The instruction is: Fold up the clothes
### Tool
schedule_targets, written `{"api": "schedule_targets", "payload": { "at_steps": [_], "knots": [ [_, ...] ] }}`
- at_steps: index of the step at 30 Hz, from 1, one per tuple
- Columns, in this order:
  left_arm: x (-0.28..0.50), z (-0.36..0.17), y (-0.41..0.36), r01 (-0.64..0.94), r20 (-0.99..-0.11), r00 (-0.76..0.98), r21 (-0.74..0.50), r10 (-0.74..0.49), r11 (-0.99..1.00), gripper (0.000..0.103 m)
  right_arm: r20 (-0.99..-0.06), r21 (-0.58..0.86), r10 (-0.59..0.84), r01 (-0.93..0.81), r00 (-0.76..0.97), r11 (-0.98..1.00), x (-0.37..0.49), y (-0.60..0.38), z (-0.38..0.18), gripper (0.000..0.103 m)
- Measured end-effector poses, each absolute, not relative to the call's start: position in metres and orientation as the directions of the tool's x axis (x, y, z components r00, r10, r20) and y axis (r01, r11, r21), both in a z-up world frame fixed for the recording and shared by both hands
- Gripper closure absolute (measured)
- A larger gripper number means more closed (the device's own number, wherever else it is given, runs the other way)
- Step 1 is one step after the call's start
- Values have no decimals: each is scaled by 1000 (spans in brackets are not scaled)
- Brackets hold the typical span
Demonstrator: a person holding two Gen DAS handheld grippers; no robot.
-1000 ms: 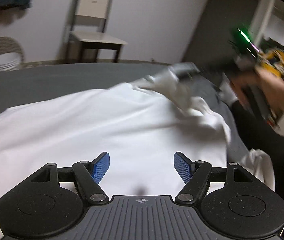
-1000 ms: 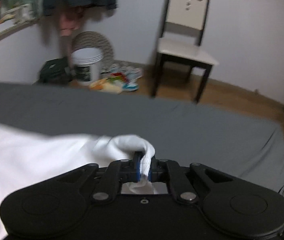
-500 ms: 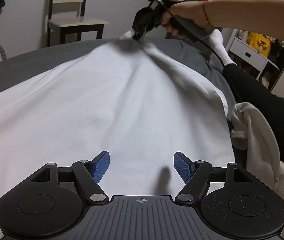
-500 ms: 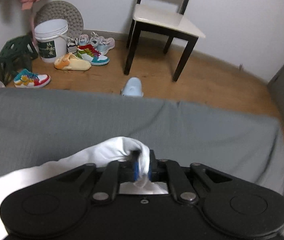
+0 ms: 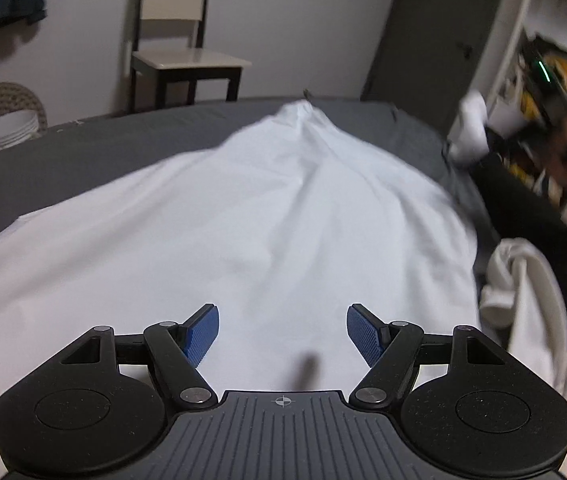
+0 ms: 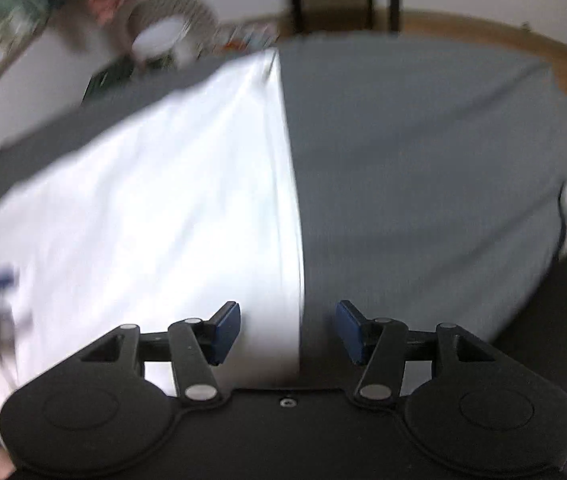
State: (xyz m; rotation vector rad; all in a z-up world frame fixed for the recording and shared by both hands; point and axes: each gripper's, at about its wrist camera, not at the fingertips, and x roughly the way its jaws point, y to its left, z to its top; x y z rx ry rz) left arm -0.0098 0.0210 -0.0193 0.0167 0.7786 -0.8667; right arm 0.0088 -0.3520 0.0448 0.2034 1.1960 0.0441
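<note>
Your white garment (image 5: 243, 216) lies spread on the grey bed (image 6: 423, 160) — one straight edge showing, whether folded I can't tell. Left gripper (image 5: 282, 334) and right gripper (image 6: 287, 330) hover over it — both wide, empty.

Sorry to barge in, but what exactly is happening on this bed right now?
A person with a claw in each hand is folding a white garment spread on a grey bed. Both the left claw and the right claw are open above it, gripping nothing. Another white piece lies bunched beside it.
</note>
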Motion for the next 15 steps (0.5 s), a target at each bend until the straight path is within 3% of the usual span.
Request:
{"api": "schedule_targets", "payload": {
  "at_steps": [5,7,8,9,15],
  "knots": [
    [-26,-9,30,720,-539,336,-382,-772,580,31,-912,239,214,29,350,971,-1,-340,19,51],
    [-39,-5,25,770,-502,263,-406,-824,493,31,-898,295,267,29,349,955,4,-334,10,66],
    [-45,-2,20,795,-495,221,-408,-840,449,31,-887,337,307,29,344,941,6,-330,7,87],
    [-51,1,14,819,-490,178,-407,-853,405,31,-870,381,351,22,345,924,8,-327,8,99],
    [-84,12,-28,921,-520,20,-322,-854,217,31,-693,569,522,-67,498,819,28,-295,54,99]
  ]
}}
